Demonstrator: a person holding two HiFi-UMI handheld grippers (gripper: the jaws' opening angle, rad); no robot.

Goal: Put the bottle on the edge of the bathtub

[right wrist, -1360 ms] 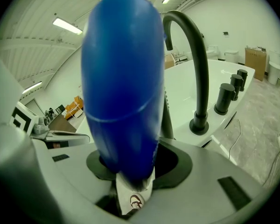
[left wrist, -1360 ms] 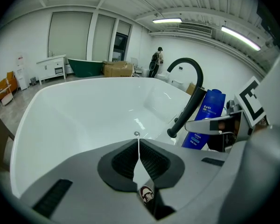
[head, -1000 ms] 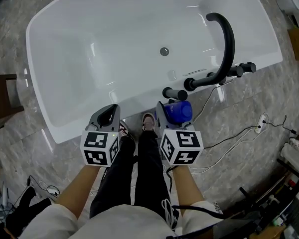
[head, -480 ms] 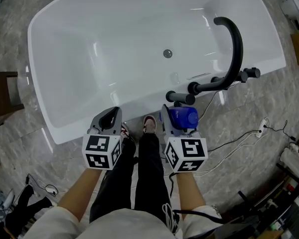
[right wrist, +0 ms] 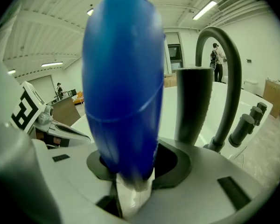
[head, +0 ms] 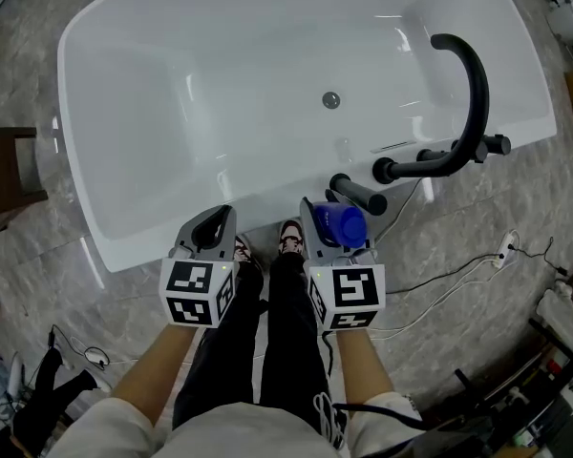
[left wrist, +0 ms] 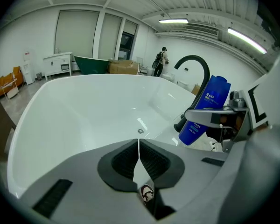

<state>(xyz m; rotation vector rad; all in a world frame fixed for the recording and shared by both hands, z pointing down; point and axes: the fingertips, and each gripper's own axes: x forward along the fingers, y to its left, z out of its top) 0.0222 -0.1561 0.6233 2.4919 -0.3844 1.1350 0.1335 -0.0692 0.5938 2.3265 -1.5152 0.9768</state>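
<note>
A blue bottle (head: 339,223) (right wrist: 123,87) (left wrist: 206,108) sits clamped in my right gripper (head: 332,229), standing up between the jaws with its white cap end down near the gripper body. It hangs just short of the near rim of the white bathtub (head: 162,237), close to the black tap handle (head: 358,193). My left gripper (head: 213,223) is level with it to the left, jaws pressed together and nothing in them (left wrist: 139,154). The tub basin (left wrist: 84,111) with its drain (head: 330,100) lies ahead of both.
A black arched faucet (head: 470,84) with side knobs (head: 497,145) stands on the tub's right rim. White cables (head: 449,270) and a socket lie on the marble floor at right. A dark wooden piece (head: 5,170) stands at left. The person's legs and shoes (head: 288,237) are between the grippers.
Both grippers have stayed side by side at the tub's near rim while the head view shifted; the right gripper with the bottle has edged slightly left, away from the tap handle.
</note>
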